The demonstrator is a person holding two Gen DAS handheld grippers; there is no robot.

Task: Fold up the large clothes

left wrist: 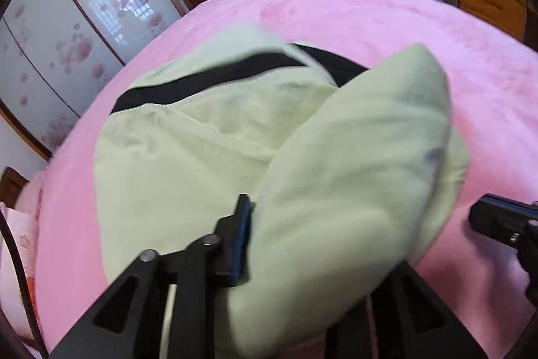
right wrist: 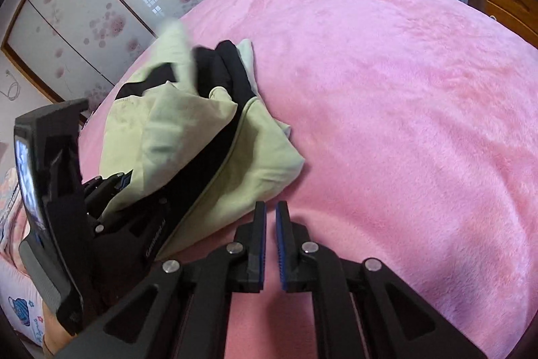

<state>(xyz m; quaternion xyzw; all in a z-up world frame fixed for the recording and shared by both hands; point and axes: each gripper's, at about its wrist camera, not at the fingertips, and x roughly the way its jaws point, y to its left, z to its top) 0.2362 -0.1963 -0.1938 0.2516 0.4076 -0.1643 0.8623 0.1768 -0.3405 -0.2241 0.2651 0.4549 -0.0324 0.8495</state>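
Wide bare pink blanket [right wrist: 403, 90] right of and beyond pale green garment [left wrist: 208, 157], black-trimmed, bunched at near left, left gripper [left wrist: 312, 244] pinching a lifted fold, right gripper [right wrist: 271, 244] nearly closed, holding nothing

**Left closed on fabric, right nearly closed on nothing**

We are keeping our left gripper [left wrist: 302, 244] clamped at the bottom centre of its own view; only its left finger [left wrist: 240, 241] is showing, the other being hidden. Our right gripper [right wrist: 271, 244] is sitting low and central in its view, jaws parallel with a thin gap, gripping nothing.
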